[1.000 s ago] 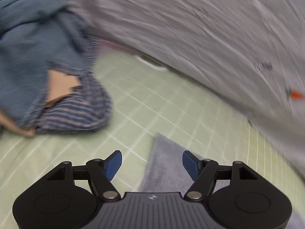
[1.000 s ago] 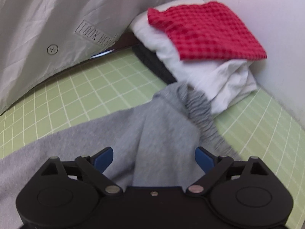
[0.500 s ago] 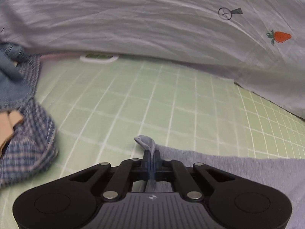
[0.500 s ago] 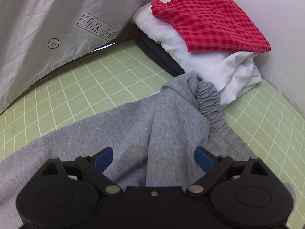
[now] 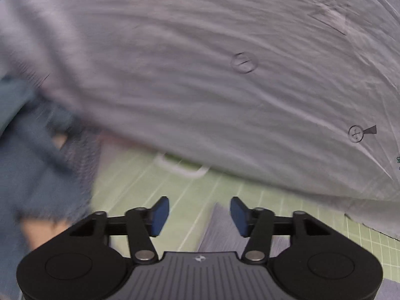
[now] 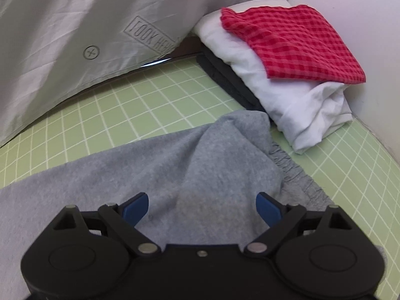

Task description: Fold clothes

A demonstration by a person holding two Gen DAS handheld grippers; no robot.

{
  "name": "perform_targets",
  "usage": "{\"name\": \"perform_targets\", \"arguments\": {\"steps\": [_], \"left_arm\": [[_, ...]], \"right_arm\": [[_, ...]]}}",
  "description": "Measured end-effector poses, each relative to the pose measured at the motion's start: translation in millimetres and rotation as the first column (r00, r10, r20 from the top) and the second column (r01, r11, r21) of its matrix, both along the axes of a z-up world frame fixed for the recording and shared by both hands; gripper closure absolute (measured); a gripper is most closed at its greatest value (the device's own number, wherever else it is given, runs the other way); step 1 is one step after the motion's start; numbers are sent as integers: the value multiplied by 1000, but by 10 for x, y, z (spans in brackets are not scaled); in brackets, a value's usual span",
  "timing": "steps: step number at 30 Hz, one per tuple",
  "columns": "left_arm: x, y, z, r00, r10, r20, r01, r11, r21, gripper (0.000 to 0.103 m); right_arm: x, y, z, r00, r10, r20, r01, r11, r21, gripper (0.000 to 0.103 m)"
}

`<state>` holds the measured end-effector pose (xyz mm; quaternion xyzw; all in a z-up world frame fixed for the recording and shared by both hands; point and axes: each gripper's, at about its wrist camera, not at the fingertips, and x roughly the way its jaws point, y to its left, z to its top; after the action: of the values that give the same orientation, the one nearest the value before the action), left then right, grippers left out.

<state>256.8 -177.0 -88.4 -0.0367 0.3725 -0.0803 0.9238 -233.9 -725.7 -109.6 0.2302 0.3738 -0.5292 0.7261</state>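
Softly napped, the grey fleece garment [image 6: 160, 165] with a gathered elastic waistband lies rumpled across the lower middle of the right view, one peak rising beside a folded stack: red checked cloth [image 6: 292, 42] on white cloth [image 6: 295, 105]. Around it, the green gridded mat [image 6: 140, 107] stays bare up to a crinkled pale sheet [image 6: 75, 25]. The right gripper [image 6: 202, 208] stands wide apart, empty. The left gripper [image 5: 199, 215] is opening, pads clear of the garment's corner below.

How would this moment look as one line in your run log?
step: folding grey garment | left gripper: jaws opening, nothing pressed | right gripper: jaws open over garment | folded pile: at mat's far corner
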Motion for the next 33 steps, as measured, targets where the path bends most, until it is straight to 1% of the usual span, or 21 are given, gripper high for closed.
{"name": "perform_targets", "arguments": {"steps": [2,3,5,7,8,9,10,13,14,15,16,17,18,20,23,25,28,31,33], "left_arm": [[-214,200,-104,995,75,-63,-76,997,-14,46],[-326,304,-165,988,117,-98,-119,993,-18,46],[-553,480,-324,965,189,-179,-198,980,-31,45],[-730,564,-476,947,211,-241,-232,971,-61,42],[-802,576,-534,941,220,-258,-245,967,-69,42],[-873,560,-552,942,230,-244,-254,965,-71,41],[-926,526,-540,950,228,-215,-248,966,-70,41],[-921,377,-557,964,178,-200,-195,978,-72,41],[-907,318,-570,966,167,-199,-182,982,-57,44],[-894,255,-580,968,159,-193,-168,985,-30,50],[-885,194,-585,972,149,-182,-149,989,10,80],[-873,151,-589,976,129,-178,-123,992,41,97],[-860,136,-585,979,109,-172,-101,994,52,99],[-844,186,-545,986,96,-136,-86,994,73,99],[-779,357,-468,988,125,-94,-113,986,126,99],[-718,505,-450,983,158,-94,-145,981,129,99],[-648,636,-487,976,193,-99,-176,971,163,99],[-611,714,-524,968,223,-117,-207,968,140,98],[-608,698,-548,965,232,-125,-214,966,143,97]], "right_arm": [[25,29,-17,1000,8,2,-8,1000,8,9],[40,40,-32,1000,12,6,-12,1000,14,9],[74,60,-56,1000,19,12,-19,1000,25,9],[115,81,-83,999,28,18,-28,999,36,9],[136,91,-96,999,32,21,-33,999,41,9],[165,100,-96,999,40,21,-41,998,43,9],[187,117,-86,998,51,21,-52,998,41,9],[236,170,-42,996,88,11,-88,996,21,8],[244,174,-31,995,97,4,-97,995,16,8],[249,185,-25,995,104,-6,-104,994,11,8],[250,193,-23,994,107,-13,-107,994,9,8],[239,200,-21,994,106,-14,-105,994,10,8],[229,207,-18,994,104,-14,-104,994,11,8],[183,222,-10,995,103,-13,-103,995,13,8],[107,235,0,994,103,-17,-103,995,13,8],[52,223,-4,995,97,-13,-97,995,18,8],[-23,178,-35,997,73,13,-74,997,37,8],[-61,142,-43,997,72,28,-73,997,34,8],[-90,97,-26,996,82,43,-83,996,26,8]]}}
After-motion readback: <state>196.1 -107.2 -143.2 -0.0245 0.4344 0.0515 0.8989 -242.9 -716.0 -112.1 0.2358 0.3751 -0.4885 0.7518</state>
